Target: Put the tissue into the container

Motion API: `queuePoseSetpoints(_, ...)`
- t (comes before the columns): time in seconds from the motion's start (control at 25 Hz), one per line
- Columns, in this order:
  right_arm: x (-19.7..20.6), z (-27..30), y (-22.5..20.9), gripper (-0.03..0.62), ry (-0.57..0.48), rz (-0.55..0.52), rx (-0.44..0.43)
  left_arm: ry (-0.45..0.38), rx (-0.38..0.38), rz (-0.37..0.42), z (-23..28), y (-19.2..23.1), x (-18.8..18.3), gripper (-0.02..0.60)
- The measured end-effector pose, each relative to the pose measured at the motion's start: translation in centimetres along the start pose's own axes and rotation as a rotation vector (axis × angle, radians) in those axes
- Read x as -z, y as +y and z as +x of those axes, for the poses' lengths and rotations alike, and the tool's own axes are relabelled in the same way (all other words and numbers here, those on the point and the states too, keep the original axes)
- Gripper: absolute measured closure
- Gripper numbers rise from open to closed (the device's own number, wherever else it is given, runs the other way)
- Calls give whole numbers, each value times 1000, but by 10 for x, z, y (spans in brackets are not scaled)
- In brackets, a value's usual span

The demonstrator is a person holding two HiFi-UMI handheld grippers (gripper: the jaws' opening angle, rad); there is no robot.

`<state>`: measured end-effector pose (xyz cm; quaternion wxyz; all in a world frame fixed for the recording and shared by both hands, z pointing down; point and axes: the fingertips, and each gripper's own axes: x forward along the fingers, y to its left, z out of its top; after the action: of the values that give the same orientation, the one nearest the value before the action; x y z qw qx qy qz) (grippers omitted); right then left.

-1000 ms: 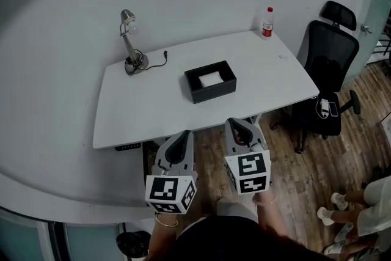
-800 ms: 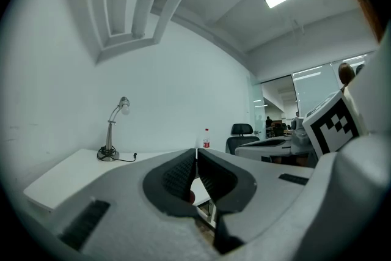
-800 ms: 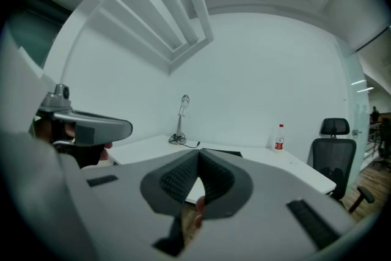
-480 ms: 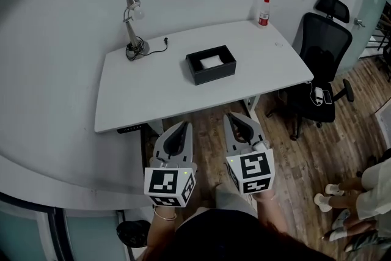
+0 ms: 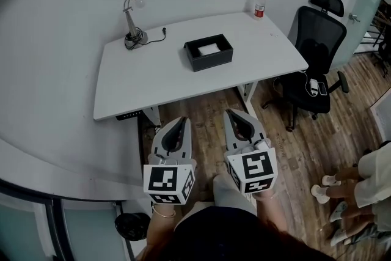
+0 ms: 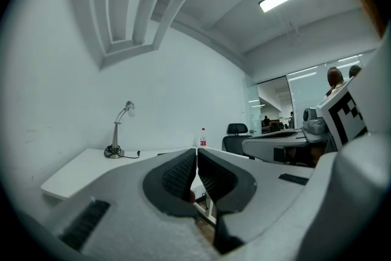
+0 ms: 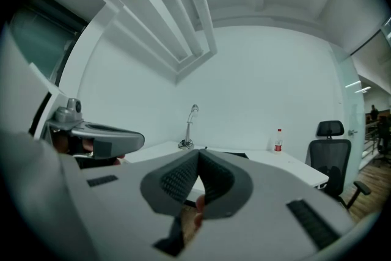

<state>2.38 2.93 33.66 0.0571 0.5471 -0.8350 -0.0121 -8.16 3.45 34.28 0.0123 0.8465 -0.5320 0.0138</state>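
White tissue lies inside the black container at mid-desk; both grippers hang well short of it, with nothing in them.

The left gripper and the right gripper point level, side by side over the wooden floor, each with its jaws pressed together and nothing between the pads. With the tissue in the box, the task reads as done, so the step in hand is only to hold clear: keep both tips level, parallel and on the near side of the desk. The desk's near edge is the one to mind. The lamp at the far left and the bottle at the far right sit well apart from the container. An office chair narrows the room on the right, and the left is more open.
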Motion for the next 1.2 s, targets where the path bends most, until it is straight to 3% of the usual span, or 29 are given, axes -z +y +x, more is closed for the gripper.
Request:
queuePoseSetpoints(0.52,-5,-22,13,575,-16,-32,11,-10,14,-4,-18,-11,-3,552)
queuePoseSetpoints(1.2,-5,-10,-3,576,-19,-34,12,-14,35,-11,12,-15,-4,552)
